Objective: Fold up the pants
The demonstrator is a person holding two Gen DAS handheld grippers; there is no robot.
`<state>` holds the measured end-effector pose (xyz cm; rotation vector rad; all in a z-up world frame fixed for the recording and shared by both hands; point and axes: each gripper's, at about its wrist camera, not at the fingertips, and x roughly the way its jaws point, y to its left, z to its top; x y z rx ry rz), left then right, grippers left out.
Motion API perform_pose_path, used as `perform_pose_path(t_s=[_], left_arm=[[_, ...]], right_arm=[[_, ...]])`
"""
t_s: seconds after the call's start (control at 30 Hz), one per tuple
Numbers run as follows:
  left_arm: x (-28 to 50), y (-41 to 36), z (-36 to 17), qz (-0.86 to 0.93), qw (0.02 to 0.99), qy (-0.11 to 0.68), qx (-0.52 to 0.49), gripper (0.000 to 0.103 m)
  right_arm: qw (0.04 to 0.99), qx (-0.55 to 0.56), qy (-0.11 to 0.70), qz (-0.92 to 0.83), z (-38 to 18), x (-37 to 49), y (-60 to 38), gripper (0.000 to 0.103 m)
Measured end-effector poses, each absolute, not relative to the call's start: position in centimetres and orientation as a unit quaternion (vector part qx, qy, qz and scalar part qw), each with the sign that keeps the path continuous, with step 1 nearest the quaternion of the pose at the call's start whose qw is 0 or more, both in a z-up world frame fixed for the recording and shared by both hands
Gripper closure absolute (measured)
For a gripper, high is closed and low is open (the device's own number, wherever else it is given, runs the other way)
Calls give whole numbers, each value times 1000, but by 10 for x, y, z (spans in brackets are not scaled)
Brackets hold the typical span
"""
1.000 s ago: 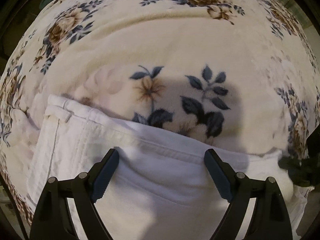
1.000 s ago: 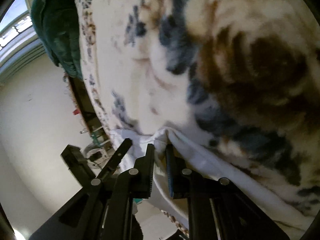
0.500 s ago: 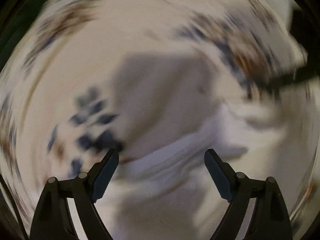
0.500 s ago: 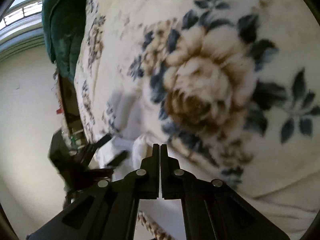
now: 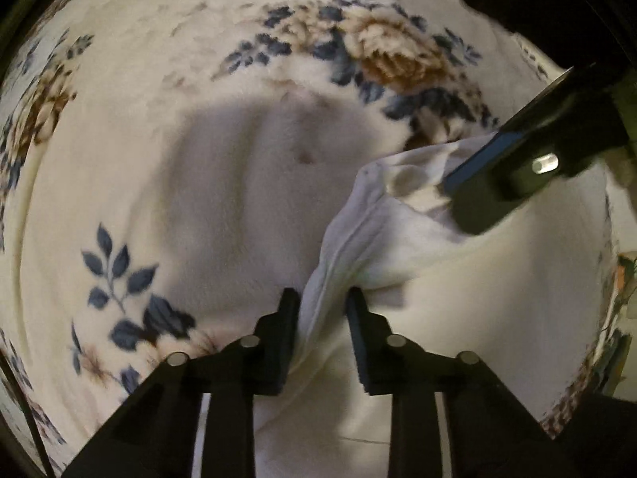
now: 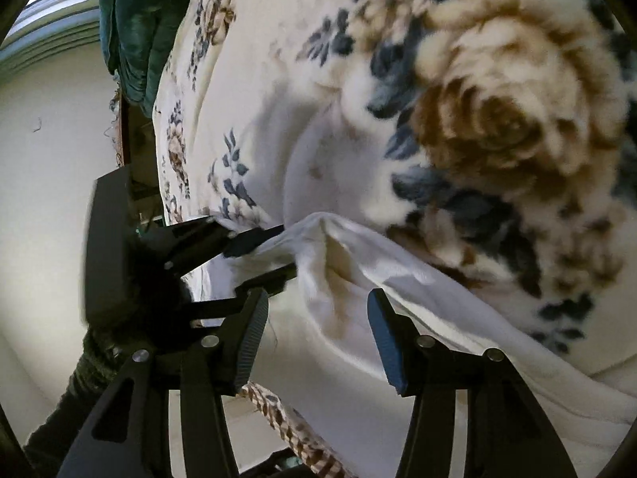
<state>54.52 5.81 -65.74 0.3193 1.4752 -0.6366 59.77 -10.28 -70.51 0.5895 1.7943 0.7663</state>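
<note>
White pants (image 5: pixel 398 239) lie on a floral fleece blanket (image 5: pixel 159 159). In the left wrist view my left gripper (image 5: pixel 321 306) points almost straight down, its jaws closing on a raised ridge of the pants' edge that fills the gap between the pads. One of my right gripper's fingers (image 5: pixel 529 159) reaches in from the upper right beside the pants' crumpled corner. In the right wrist view my right gripper (image 6: pixel 318 318) has its jaws opening; white cloth (image 6: pixel 358 271) lies beyond the pads, untouched. My left gripper (image 6: pixel 262 257) is seen there at the left, pinching the fabric.
The blanket (image 6: pixel 497 119) covers a bed whose edge drops off at the left beside a pale wall (image 6: pixel 47 159). A dark green cushion (image 6: pixel 135 28) sits at the far end. A dark sleeve (image 6: pixel 79 390) shows behind the left gripper.
My left gripper rolled, shifted along the pants' edge and closed on a fold of it. My right gripper let go of the pants, lifted a little, then opened.
</note>
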Motion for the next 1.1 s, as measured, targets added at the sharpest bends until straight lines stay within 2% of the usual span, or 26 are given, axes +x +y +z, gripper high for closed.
perform_pose_path(t_s=[0.13,0.3,0.4,0.43,0.57,0.63,0.77,0.87,0.9,0.97,1.0,1.03,1.1], left_arm=[[534,68,-642,-284,698,647,121,86],[535,79,-641,-278,703,648,91,86],[542,90,-647,-264,705,651,100,86],[546,96,-648,-258,707,650,100,86],[561,131,-647,-268,702,657,55,81],[569,139,-650,-256,701,663,59,73],[574,158,-672,-239,694,677,49,69],[578,166,-674,-226,695,682,30,67],[577,165,-675,-220,696,684,19,65],[579,170,-671,-207,698,685,-5,61],[572,164,-662,-199,702,684,-15,58],[570,166,-655,-191,707,680,-26,57],[567,162,-640,-173,720,672,-27,52]], right_arm=[[496,254,759,338,-731,595,-84,48],[423,315,757,386,-767,593,-48,48],[417,331,759,375,-784,591,-37,88],[417,345,756,368,-786,591,-39,94],[457,391,726,335,-768,596,-70,95],[459,398,720,336,-761,594,-79,95],[508,419,700,278,-753,602,-120,97],[527,393,704,270,-740,607,-135,96],[522,372,713,283,-735,606,-130,92],[524,331,726,300,-727,602,-111,72],[525,311,729,310,-723,600,-101,53],[531,280,733,320,-718,596,-88,45],[551,209,735,336,-708,585,-66,44]])
